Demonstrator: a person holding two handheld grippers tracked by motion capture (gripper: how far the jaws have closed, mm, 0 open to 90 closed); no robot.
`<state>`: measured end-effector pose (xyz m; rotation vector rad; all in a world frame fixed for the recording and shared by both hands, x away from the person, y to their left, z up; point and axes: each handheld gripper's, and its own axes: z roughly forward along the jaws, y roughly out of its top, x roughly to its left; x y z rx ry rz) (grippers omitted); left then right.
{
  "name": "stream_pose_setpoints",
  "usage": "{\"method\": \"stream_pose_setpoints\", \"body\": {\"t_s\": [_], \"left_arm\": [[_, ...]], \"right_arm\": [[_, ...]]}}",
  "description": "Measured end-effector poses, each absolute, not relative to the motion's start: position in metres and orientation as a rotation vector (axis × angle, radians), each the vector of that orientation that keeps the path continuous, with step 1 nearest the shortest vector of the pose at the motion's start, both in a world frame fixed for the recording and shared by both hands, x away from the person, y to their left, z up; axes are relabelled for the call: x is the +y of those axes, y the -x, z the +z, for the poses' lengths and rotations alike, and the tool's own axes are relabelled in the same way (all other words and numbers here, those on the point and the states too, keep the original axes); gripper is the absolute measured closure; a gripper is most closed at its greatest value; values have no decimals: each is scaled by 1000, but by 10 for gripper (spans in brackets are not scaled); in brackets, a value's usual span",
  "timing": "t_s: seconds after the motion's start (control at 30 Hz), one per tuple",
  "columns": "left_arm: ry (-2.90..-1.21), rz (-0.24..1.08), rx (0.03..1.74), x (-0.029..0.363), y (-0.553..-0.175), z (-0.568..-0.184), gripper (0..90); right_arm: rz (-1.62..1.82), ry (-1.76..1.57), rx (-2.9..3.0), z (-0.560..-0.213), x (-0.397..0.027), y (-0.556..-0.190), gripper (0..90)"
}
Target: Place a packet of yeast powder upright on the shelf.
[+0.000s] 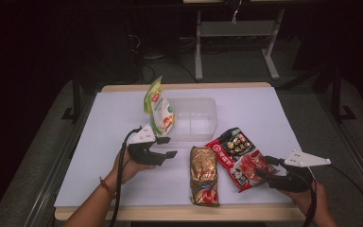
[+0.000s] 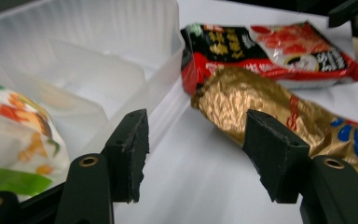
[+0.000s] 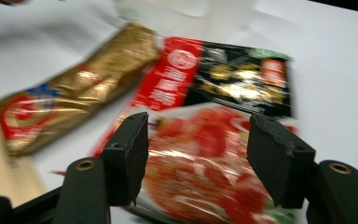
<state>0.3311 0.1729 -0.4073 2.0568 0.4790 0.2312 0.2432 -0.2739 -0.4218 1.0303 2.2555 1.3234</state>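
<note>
The left gripper (image 1: 164, 147) hovers over the white worktop (image 1: 113, 118) with its jaws spread apart and nothing between them. Just ahead of its left jaw is the wall of a clear tub (image 2: 121, 51), and a green-and-white pouch (image 1: 158, 109) stands just beyond that gripper, leaning on the tub's near side. Ahead of its right jaw lies a gold packet (image 2: 279, 112), with a red-and-black packet (image 2: 279, 46) farther off behind it, the two touching at their ends.

The right gripper (image 1: 263, 167) sits at the near end of the red-and-black packet (image 3: 214, 140), its jaws wide and one to each side over the packet's red part; whether they touch it I cannot tell, as the right gripper view is blurred. To this gripper's left the gold packet (image 3: 70, 98) lies flat, its near end close to the worktop's wooden edge. The tub is beyond both packets.
</note>
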Motion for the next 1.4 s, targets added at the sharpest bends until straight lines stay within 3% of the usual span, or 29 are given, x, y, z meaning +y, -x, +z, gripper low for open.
{"method": "stream_pose_setpoints", "body": {"t_s": [0.33, 0.4, 0.63, 0.8, 1.23, 1.4], "left_arm": [[-2060, 167, 534, 164, -338, -421, 369], [-2062, 163, 544, 160, -339, -422, 315], [-2122, 85, 500, 139, -346, -428, 327], [-2125, 20, 551, 125, -357, -433, 298], [-2139, -55, 589, 104, -371, -446, 240], [-2110, -121, 567, 98, -370, -452, 240]], "right_arm": [[1338, -921, 2367, -412, -233, -233, 370], [1318, -918, 2416, -414, -221, -233, 379], [1311, -920, 2498, -415, -196, -230, 425], [1328, -912, 2547, -419, -175, -227, 396], [1316, -968, 2579, -439, -157, -229, 400], [1286, -943, 2592, -443, -154, -229, 454]]}}
